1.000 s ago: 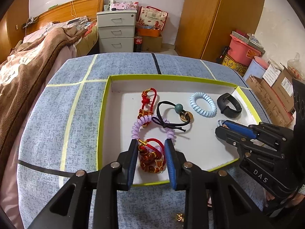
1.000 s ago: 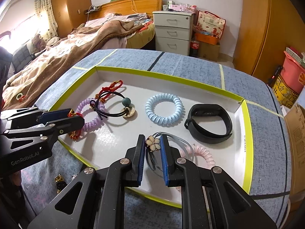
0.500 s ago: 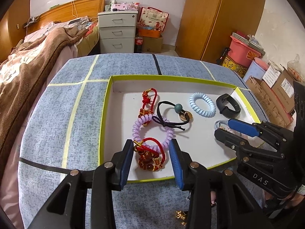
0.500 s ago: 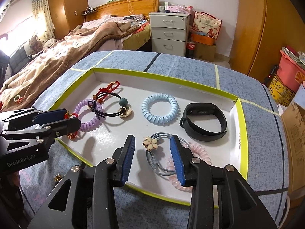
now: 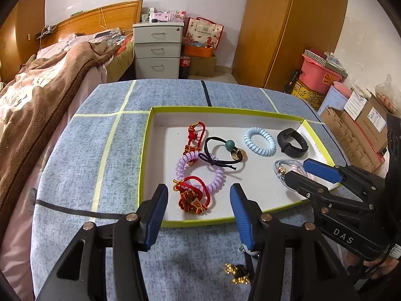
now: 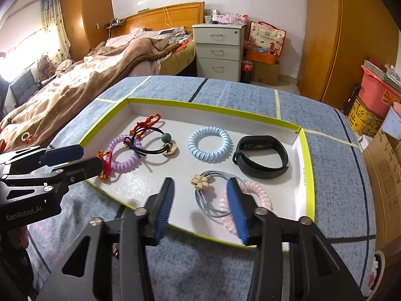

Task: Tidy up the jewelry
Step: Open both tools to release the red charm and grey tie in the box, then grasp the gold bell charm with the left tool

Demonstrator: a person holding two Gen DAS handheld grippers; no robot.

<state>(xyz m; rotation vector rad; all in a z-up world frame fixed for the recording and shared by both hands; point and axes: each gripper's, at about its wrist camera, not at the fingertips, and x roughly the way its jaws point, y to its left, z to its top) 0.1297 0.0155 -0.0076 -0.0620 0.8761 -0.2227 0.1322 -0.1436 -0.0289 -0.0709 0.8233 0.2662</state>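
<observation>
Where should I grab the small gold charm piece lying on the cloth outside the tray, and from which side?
Take the gold charm piece by its dark middle, coming straight down with the left gripper, which hangs open just above and beyond it. It lies flat and low on the tablecloth, near the tray front rim, so a side approach would likely just push it. Its exact shape is hard to tell.

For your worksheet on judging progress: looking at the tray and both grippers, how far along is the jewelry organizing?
Mostly done. The tray holds the red charm bracelet, flower hair tie, blue coil and black band, among others. Nothing is in hand: left gripper and right gripper are open. Left: a gold trinket on the cloth outside the tray.
</observation>
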